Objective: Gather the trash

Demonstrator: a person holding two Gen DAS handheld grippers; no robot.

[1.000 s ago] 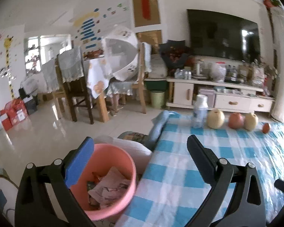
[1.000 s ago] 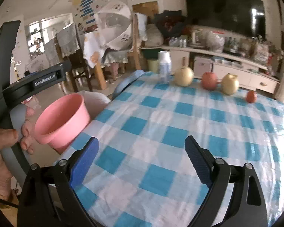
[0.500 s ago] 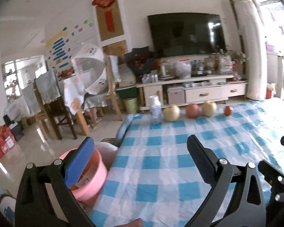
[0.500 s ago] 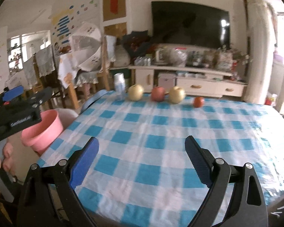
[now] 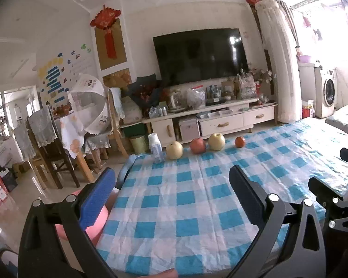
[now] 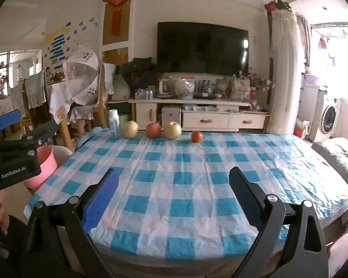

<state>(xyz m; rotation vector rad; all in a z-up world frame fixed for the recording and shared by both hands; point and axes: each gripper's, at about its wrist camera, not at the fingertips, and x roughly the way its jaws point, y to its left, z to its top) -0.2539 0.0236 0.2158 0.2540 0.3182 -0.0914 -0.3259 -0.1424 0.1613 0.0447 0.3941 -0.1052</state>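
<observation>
A pink trash bin stands on the floor at the table's left edge; in the left wrist view the pink bin shows only behind my left finger. My left gripper is open and empty, held above the near left part of the checkered tablecloth. My right gripper is open and empty above the tablecloth's near middle. The left gripper's body shows at the left of the right wrist view. No loose trash shows on the cloth.
At the table's far edge stand a small white bottle, two yellow pears, a red apple and a small red fruit. Beyond are a TV cabinet, chairs and a green bin.
Both grippers have pulled back and risen from the pink bin and now face the whole table. The bin has slid to the lower left of both views. Both jaws stay open.
</observation>
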